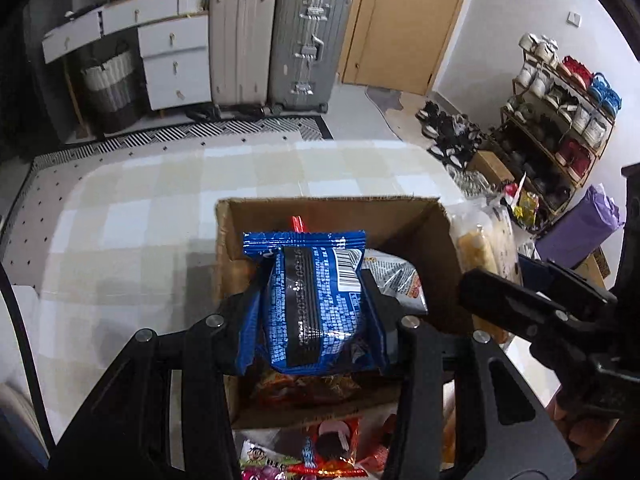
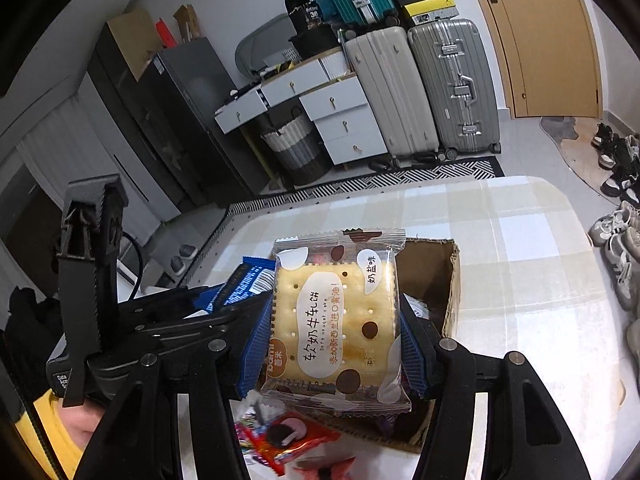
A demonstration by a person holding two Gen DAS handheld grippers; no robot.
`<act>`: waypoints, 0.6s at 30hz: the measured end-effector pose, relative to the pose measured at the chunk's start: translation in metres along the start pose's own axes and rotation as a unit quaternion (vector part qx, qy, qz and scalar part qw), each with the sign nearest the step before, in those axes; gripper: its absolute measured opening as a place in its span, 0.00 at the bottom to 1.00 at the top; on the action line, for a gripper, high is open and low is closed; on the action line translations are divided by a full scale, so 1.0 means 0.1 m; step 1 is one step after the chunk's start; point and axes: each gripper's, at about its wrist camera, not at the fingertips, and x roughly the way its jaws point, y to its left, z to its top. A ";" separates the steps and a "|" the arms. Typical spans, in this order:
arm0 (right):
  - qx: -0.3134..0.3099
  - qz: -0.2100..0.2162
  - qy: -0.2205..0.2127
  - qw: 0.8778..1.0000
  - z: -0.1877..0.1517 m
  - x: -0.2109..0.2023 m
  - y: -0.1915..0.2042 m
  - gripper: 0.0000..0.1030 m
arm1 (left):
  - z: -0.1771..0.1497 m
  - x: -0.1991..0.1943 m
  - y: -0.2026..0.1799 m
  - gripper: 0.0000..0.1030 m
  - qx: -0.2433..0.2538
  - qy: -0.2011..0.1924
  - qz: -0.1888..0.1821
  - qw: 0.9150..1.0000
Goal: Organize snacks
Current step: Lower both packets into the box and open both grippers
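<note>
Left gripper (image 1: 316,312) jaws pinched blue snack packet (image 1: 316,300), right gripper (image 2: 336,332) jaws pinched nougat cracker pack (image 2: 336,316), both directly above the open cardboard box (image 1: 432,232).

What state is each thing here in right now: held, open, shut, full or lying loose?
left hand-held gripper: shut on the blue snack packet.
blue snack packet: sealed, held above the box.
right hand-held gripper: shut on the cracker packet.
cracker packet: sealed, held upright.
cardboard box: open-topped, snacks already inside.
red snack packet: lying loose outside the box.
door: shut.
</note>
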 end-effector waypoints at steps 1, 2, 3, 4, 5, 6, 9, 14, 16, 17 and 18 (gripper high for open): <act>-0.001 -0.001 0.002 1.000 0.01 0.03 -0.01 0.56 | 0.01 0.06 -0.02 0.40 0.007 0.003 0.003 1.000; -0.002 0.000 0.005 1.000 0.00 0.08 -0.03 0.56 | 0.02 0.13 -0.03 0.40 0.012 0.005 0.004 1.000; -0.002 0.001 0.006 1.000 0.00 0.10 -0.04 0.56 | 0.01 0.20 -0.04 0.40 0.017 0.007 0.004 1.000; -0.003 0.000 0.008 1.000 0.00 0.13 -0.05 0.56 | 0.01 0.25 -0.04 0.40 0.019 0.009 0.003 1.000; -0.004 0.000 0.009 1.000 0.00 0.15 -0.05 0.56 | 0.02 0.32 -0.04 0.40 0.018 0.014 0.002 1.000; -0.005 0.001 0.011 1.000 -0.01 0.18 -0.06 0.56 | 0.01 0.37 -0.04 0.40 0.017 0.017 0.001 1.000; -0.007 -0.002 0.016 1.000 -0.02 0.26 -0.07 0.56 | 0.00 0.49 -0.05 0.40 0.015 0.022 0.002 1.000; -0.006 -0.005 0.023 1.000 -0.04 0.33 -0.10 0.56 | 0.01 0.66 0.00 0.40 0.011 0.029 -0.003 1.000; -0.006 -0.007 0.023 1.000 -0.03 0.34 -0.10 0.56 | -0.02 0.66 -0.01 0.40 0.011 0.026 -0.005 1.000; -0.005 -0.007 0.024 1.000 -0.02 0.35 -0.11 0.56 | -0.02 0.67 -0.02 0.40 0.012 0.025 -0.004 1.000; -0.004 -0.007 0.024 1.000 -0.03 0.37 -0.11 0.56 | -0.03 0.68 -0.03 0.40 0.012 0.024 0.001 1.000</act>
